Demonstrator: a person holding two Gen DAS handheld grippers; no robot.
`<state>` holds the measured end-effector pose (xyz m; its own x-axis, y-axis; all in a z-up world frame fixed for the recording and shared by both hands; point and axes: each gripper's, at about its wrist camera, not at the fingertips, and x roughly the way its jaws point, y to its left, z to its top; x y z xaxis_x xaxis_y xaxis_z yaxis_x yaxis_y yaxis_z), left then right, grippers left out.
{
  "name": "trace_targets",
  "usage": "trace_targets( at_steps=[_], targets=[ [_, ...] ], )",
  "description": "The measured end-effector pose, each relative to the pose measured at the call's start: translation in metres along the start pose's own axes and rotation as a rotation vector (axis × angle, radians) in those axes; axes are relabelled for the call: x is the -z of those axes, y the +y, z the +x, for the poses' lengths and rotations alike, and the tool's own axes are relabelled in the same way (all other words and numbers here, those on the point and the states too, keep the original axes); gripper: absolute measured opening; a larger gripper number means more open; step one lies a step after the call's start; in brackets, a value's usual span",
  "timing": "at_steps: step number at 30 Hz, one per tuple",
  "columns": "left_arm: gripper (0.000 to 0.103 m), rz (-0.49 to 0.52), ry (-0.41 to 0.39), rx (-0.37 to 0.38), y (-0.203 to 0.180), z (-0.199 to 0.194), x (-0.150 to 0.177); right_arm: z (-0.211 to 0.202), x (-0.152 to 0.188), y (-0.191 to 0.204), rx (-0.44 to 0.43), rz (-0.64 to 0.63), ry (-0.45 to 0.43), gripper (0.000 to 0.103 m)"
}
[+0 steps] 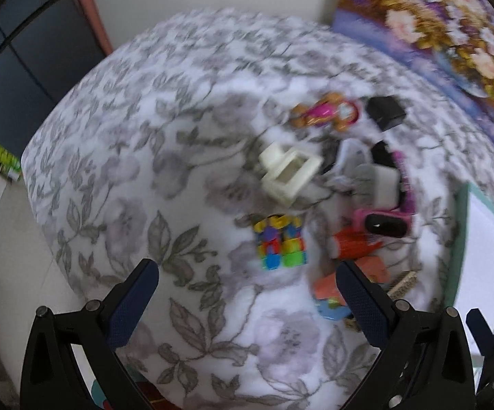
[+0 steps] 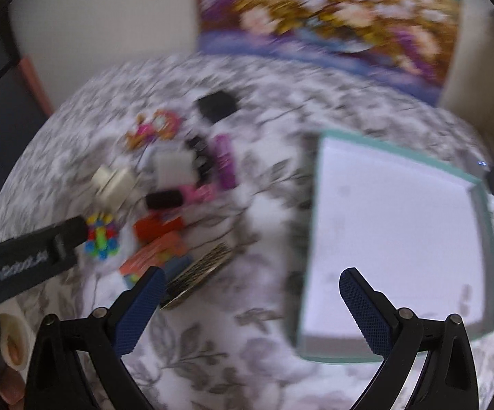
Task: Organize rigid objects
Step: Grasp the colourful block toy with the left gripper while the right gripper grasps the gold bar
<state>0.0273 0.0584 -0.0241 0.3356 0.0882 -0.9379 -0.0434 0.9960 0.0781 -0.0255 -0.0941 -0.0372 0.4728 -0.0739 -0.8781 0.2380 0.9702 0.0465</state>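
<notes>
Several small rigid objects, among them a multicoloured block toy point(image 1: 282, 242) and a cream plastic piece point(image 1: 289, 171), are lying ahead of the left gripper point(image 1: 247, 302), whose jaws are standing wide and empty over the floral cloth point(image 1: 127, 177). In the right view, the right gripper point(image 2: 252, 307) is hovering wide apart, the clutter ahead-left and a teal-rimmed tray point(image 2: 318, 239) ahead-right.

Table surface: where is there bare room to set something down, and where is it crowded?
Free: the floral tablecloth left of the cream block, and the empty teal-rimmed tray. Crowded: the toy pile between the colourful cube and the tray.
</notes>
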Motion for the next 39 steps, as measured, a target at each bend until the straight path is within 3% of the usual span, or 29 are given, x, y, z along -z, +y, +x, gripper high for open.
trace_targets(
  at_steps=[7, 18, 30, 32, 39],
  targets=[
    [0.103, -0.083, 0.133, 0.027, 0.015, 0.038, 0.002, 0.027, 0.009, 0.025, -0.059, -0.098, 0.081, 0.103],
    [0.103, -0.123, 0.147, 0.059, 0.03, 0.046, 0.0, 0.062, 0.017, 0.029, -0.078, -0.156, 0.167, 0.103],
    [0.103, -0.135, 0.144, 0.085, 0.029, 0.069, -0.02, 0.081, 0.002, 0.045, -0.065, -0.251, 0.122, 0.103],
    [0.1, -0.127, 0.141, 0.096, 0.028, 0.073, -0.025, 0.082, 0.001, 0.047, -0.066, -0.256, 0.118, 0.103],
    [0.078, -0.091, 0.123, 0.137, 0.011, 0.081, -0.032, 0.075, 0.002, 0.044, -0.084, -0.253, 0.108, 0.098]
  ],
)
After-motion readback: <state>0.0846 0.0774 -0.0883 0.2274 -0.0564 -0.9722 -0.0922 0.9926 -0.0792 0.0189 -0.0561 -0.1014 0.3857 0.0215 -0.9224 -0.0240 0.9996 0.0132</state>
